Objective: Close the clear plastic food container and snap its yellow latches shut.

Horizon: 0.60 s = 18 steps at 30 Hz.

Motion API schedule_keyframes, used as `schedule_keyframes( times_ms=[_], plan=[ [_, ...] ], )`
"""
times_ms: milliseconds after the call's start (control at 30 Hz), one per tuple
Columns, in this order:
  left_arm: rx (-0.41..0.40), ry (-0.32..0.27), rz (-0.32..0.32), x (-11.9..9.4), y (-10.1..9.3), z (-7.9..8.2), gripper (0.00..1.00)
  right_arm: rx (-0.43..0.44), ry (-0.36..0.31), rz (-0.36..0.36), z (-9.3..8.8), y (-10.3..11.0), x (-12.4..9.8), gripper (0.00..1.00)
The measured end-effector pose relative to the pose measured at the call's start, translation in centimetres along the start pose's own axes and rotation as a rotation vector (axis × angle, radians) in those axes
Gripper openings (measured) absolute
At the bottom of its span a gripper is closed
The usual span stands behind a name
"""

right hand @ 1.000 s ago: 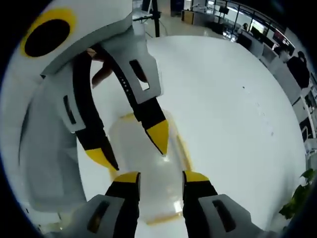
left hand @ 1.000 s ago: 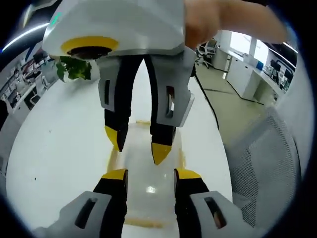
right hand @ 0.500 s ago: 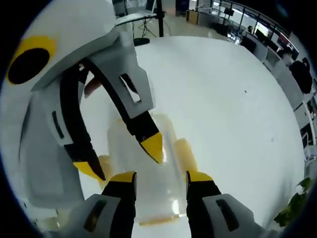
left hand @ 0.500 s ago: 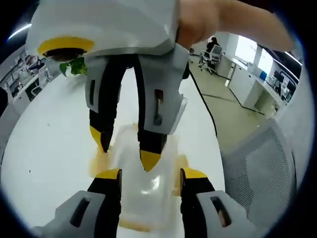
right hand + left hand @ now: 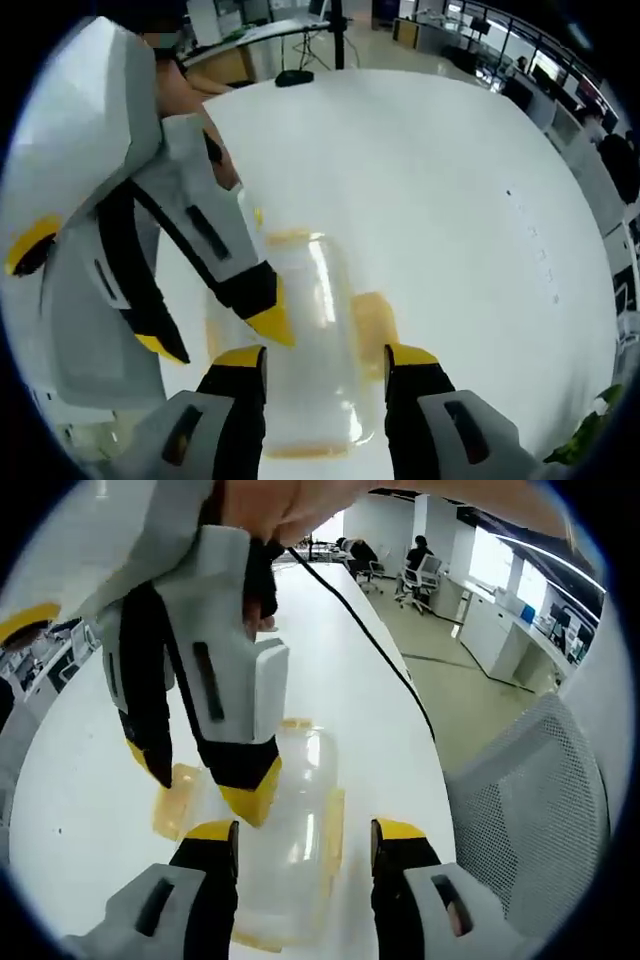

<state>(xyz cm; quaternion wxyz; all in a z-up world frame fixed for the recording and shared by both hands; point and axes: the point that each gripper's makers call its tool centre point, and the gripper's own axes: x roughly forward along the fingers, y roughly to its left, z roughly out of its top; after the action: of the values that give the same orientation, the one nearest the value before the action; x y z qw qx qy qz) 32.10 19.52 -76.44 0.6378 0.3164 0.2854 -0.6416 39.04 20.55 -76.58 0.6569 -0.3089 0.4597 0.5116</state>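
The clear plastic container (image 5: 297, 825) lies on the white table with its lid on, between both pairs of jaws. A yellow side latch (image 5: 175, 798) sticks outward from it; the opposite side latch (image 5: 333, 820) lies against the wall. My left gripper (image 5: 305, 832) is open, jaws astride the container's near end. My right gripper (image 5: 200, 780) reaches down from the upper left, open, one yellow tip near the lid's edge. In the right gripper view the container (image 5: 312, 300) shows the splayed latch (image 5: 370, 320); my right gripper (image 5: 325, 357) straddles it, with the left gripper (image 5: 216, 336) open alongside.
The white table (image 5: 430, 180) stretches wide around the container. A black cable (image 5: 365, 625) runs across it from the right gripper. A grey mesh chair (image 5: 530, 810) stands off the table's edge. Office desks and seated people are far behind.
Both cameras have tilted and the opposite gripper has swung toward the left of each view. One yellow side latch now sticks out from the container's side; it lay close against it a second ago.
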Motion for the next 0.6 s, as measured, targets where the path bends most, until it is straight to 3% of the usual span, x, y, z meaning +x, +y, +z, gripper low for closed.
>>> schedule_keyframes(
  times_ms=[67,167,367,500,600],
  plan=[
    [0.009,-0.001,-0.002,0.2,-0.4,0.2,0.55,-0.003,0.012,0.009,-0.1,-0.2,0.2,0.46],
    [0.096,0.02,0.032,0.2,-0.2,-0.2,0.54,-0.003,0.033,0.042,-0.5,0.0,0.7,0.47],
    [0.088,-0.004,0.086,0.5,0.0,-0.2,0.5,0.014,0.041,0.089,-0.6,-0.2,1.0,0.48],
    [0.174,0.02,0.14,0.7,0.0,-0.5,0.49,0.0,0.054,0.136,-0.6,0.1,1.1,0.47],
    [0.161,0.02,0.156,0.7,0.1,-0.5,0.47,-0.011,0.066,0.172,-0.7,0.4,1.2,0.45]
  ],
)
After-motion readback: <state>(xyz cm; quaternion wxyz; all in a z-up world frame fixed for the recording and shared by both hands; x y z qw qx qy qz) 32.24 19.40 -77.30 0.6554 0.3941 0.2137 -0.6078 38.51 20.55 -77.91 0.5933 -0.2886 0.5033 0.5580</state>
